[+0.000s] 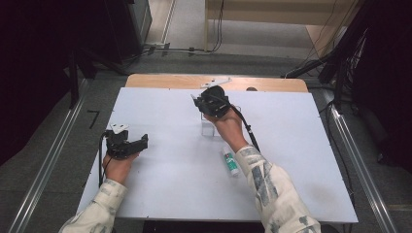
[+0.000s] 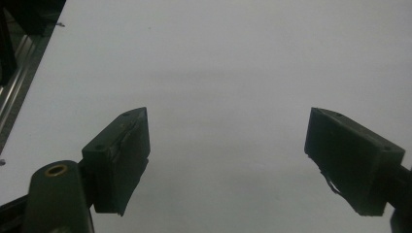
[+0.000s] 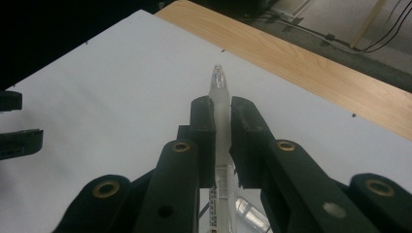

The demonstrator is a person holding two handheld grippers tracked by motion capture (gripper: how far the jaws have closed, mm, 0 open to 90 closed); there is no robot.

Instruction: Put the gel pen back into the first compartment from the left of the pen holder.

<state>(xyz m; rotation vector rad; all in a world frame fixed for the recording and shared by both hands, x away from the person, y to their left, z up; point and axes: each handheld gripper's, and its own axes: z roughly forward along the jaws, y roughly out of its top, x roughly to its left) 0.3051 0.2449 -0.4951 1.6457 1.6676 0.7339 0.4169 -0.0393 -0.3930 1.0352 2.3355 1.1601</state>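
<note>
My right gripper (image 1: pixel 197 100) is held above the middle of the white board (image 1: pixel 170 189), over a small clear cup (image 1: pixel 209 127). In the right gripper view its jaws (image 3: pixel 222 109) are shut on a thin translucent white stick (image 3: pixel 219 90), perhaps a toothbrush; its clear tip pokes out past the pads. A white and green tube (image 1: pixel 231 161) lies flat on the board beside the right wrist. My left gripper (image 1: pixel 139 142) rests low at the board's left side, open, with nothing between its pads (image 2: pixel 226 145).
A strip of wooden tabletop (image 1: pixel 170 81) runs behind the board, with a grey plate (image 1: pixel 216 81) lying on it. Metal rails (image 1: pixel 359 165) and dark stands flank the table. The left gripper's jaws (image 3: pixel 14 131) show at the left edge of the right gripper view.
</note>
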